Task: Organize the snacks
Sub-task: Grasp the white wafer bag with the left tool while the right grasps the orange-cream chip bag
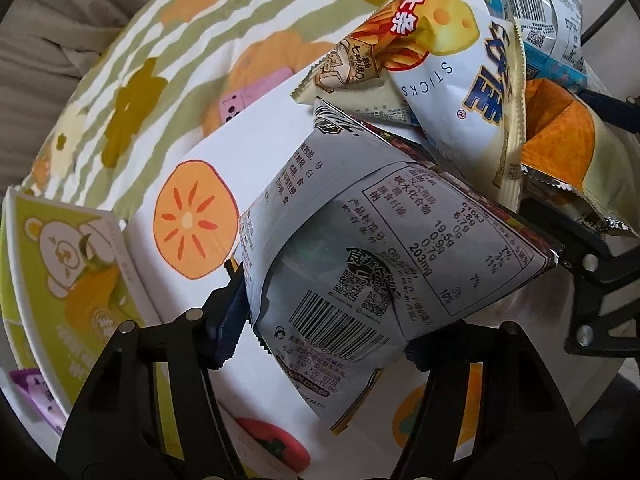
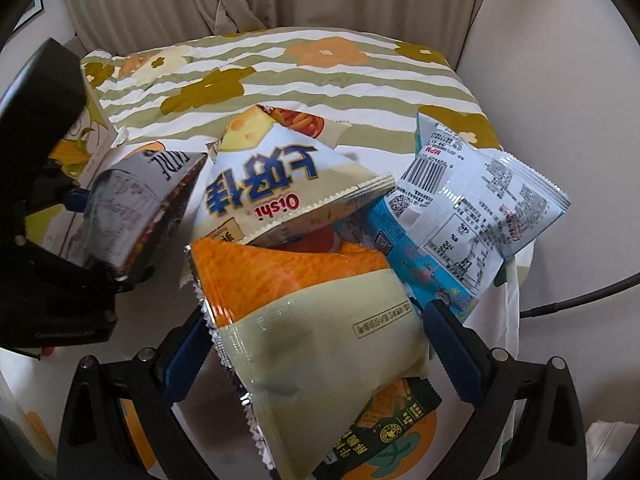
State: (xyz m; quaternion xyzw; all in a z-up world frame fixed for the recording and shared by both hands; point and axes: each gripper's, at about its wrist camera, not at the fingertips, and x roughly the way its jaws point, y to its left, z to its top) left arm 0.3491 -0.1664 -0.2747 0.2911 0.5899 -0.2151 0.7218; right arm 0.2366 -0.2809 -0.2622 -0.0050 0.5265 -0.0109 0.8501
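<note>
At the far left of the table, a green-and-white box (image 1: 60,264) with a bear printed on it is seen standing on the white fruit-printed cloth (image 1: 256,136). Just right of it, a grey snack bag (image 1: 360,248) with its barcode side up is pinched between the pads of the left gripper (image 1: 332,332); the left pad is seen pressed into the bag's edge, the right pad is hidden under it. The bag's long axis is judged to run from the lower left up to the right, its crimped end toward the camera.

Further right, a white Oishi sticks bag (image 2: 276,184) is propped tent-like over the heap. An orange-and-cream bag (image 2: 320,320) is framed by the right gripper (image 2: 316,352), whose jaws are spread with the blue pads just beside the bag's edges, not yet pressed in. Its long axis is pointed away from the camera, orange end farthest. A blue-and-white packet (image 2: 476,208) is laid at the far right.

The puffy grey bag could be squeezed out of so shallow a pinch. The leaning Oishi bag could be toppled if the orange one beneath is pulled.
</note>
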